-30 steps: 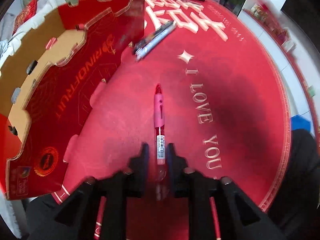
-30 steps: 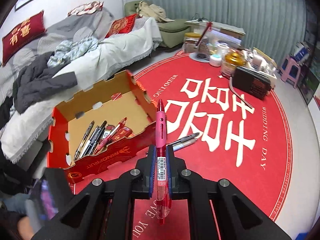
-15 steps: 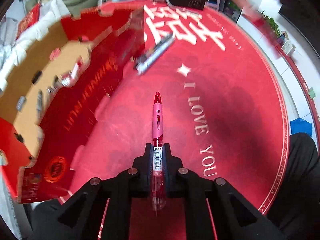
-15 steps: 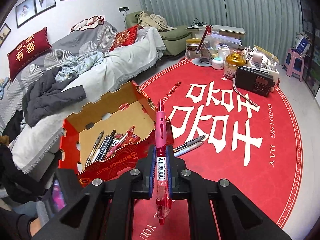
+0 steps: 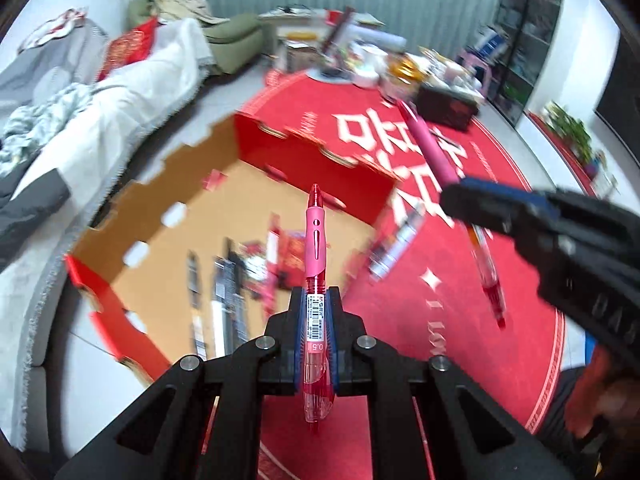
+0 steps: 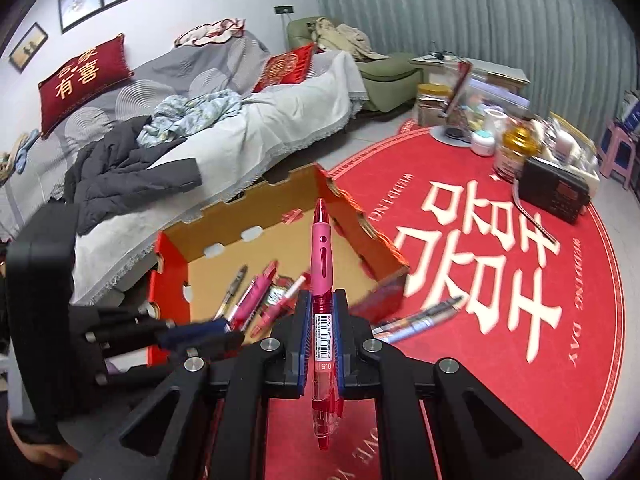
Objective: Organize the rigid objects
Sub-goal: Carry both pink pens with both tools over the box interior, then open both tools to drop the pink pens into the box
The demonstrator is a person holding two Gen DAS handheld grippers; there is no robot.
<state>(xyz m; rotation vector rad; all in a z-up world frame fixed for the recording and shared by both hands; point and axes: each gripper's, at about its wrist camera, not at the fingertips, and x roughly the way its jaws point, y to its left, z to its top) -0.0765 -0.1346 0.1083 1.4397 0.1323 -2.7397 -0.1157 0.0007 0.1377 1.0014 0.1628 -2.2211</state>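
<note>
Pink gel pen (image 5: 315, 264) sits clamped mid-barrel in the closed left gripper (image 5: 316, 320), tip pointing ahead over the open cardboard box (image 5: 168, 184) beyond the jaws; the right gripper (image 6: 322, 320) pinches a second pink pen (image 6: 322, 264) likewise, probably so both drop in lengthwise.

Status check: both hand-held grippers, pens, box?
Left hand-held gripper shut on pink pen. Right likewise. Box open, nothing blocking.
</note>
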